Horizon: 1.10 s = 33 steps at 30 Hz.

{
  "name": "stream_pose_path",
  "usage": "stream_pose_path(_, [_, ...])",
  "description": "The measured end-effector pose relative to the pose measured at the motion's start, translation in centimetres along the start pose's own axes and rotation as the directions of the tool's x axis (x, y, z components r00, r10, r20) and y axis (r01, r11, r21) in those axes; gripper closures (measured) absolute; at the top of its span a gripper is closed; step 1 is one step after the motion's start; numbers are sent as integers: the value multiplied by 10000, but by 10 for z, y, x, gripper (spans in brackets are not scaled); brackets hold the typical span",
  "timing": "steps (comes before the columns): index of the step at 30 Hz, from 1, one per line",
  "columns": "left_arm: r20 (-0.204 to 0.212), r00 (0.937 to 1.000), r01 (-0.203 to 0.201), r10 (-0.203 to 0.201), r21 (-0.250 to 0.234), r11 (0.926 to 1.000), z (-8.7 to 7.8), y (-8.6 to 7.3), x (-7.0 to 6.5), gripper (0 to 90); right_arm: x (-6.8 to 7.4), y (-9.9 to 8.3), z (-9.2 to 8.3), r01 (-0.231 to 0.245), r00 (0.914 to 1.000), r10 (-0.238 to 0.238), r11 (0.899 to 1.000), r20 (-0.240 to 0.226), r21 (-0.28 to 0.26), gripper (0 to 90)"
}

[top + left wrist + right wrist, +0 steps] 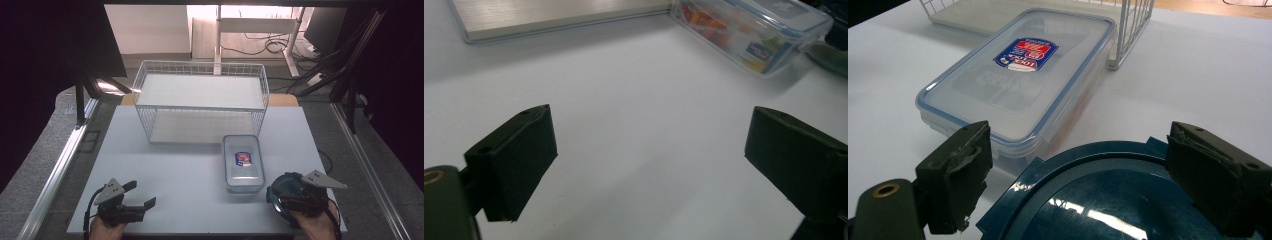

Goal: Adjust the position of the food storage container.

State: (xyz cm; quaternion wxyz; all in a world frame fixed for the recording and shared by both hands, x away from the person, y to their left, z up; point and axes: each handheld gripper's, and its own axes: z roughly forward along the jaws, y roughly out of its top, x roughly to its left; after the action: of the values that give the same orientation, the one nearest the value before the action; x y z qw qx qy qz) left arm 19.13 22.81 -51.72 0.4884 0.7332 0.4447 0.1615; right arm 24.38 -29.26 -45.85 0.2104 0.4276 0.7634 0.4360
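- Box (243,162), clear with a blue-edged lid and a label on top, lies flat on the white surface (175,175), right of centre, one short end just in front of the basket.
- Left tongs (141,194) sit at the near left corner, held by a hand (106,231); the jaws stand wide apart with nothing between them, bare surface under them.
- Right tongs (1078,175) are at the near right, in the other hand (316,227); the jaws are spread wide, one on each side of a round dark-blue lid (1108,200). I cannot tell if they touch it.
- Blue lid (285,192) lies just right of the box's near end.
- Basket (200,100), white wire, stands at the far middle of the surface, with a pale board (554,17) on its floor.
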Motion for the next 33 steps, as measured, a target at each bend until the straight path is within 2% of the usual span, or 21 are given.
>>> stream_pose_path(2, [-45,10000,62,-62,-119,9999,0,-1,2,51,0,0,0,-5,10000,6,9999,-55,105,152])
stream_pose_path(5, [46,9991,417,-416,-247,9988,-2,-1,5,60,2,-1,2,92,10000,-93,9994,26,336,172])
stream_pose_path(9, [-150,9997,207,-209,-157,9997,-2,-2,6,69,2,-1,1,109,9999,-111,9989,49,450,209])
stream_pose_path(14, [-169,9999,26,-25,37,10000,2,-3,5,69,0,-1,-1,-190,9998,188,9988,36,443,219])
stream_pose_path(17, [-193,9998,-12,13,41,10000,2,-3,5,69,-1,0,-3,-351,9994,353,9981,-32,497,217])
stream_pose_path(22, [-225,9997,-22,23,40,10000,2,-3,4,70,-1,0,-2,-337,9994,339,9971,-20,677,223])
stream_pose_path(28, [-322,9994,-129,129,4,9999,2,-2,3,71,0,4,-1,-176,9998,180,9957,-38,915,299])
stream_pose_path(33, [-344,9994,-103,102,-28,9999,2,-2,4,74,-1,10,-2,-157,9997,174,9945,-154,1036,413])
